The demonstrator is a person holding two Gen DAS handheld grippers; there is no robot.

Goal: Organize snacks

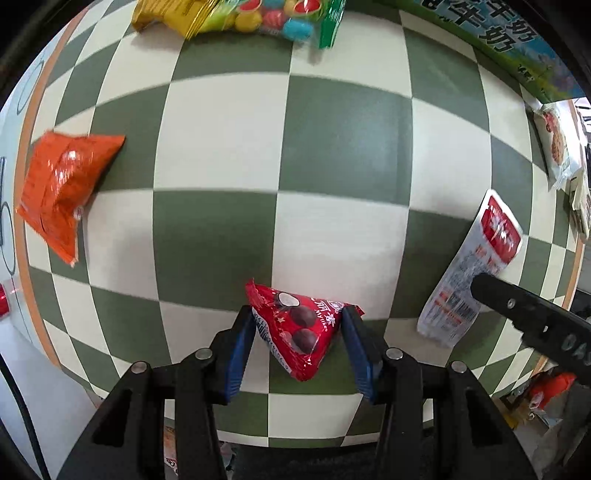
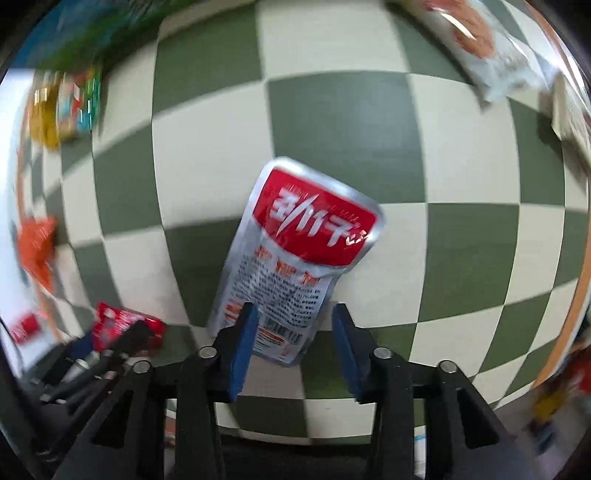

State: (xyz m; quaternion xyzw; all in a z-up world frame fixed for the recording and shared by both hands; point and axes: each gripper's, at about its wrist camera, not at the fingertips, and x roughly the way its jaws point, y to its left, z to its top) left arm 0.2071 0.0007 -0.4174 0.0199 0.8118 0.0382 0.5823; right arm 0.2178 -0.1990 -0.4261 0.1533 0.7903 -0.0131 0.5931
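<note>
A red triangular packet (image 1: 295, 328) printed with chocolate balls lies near the front edge of the green-and-cream chequered table (image 1: 332, 147). My left gripper (image 1: 297, 321) is shut on it, with a blue pad against each side. A silver pouch with a red label (image 2: 291, 254) lies flat to the right. Its barcode end sits between the fingers of my right gripper (image 2: 293, 321), which is open: the left pad meets the pouch edge and a gap shows at the right pad. From the left wrist view, the pouch (image 1: 476, 269) and one black right finger (image 1: 517, 310) are visible.
An orange packet (image 1: 62, 192) lies at the table's left. A bag of coloured candies (image 1: 240, 18) and a green-blue milk box (image 1: 517, 40) sit at the far side. A white biscuit pack (image 2: 480, 48) rests at the far right. The table's orange rim (image 2: 565, 332) runs close by.
</note>
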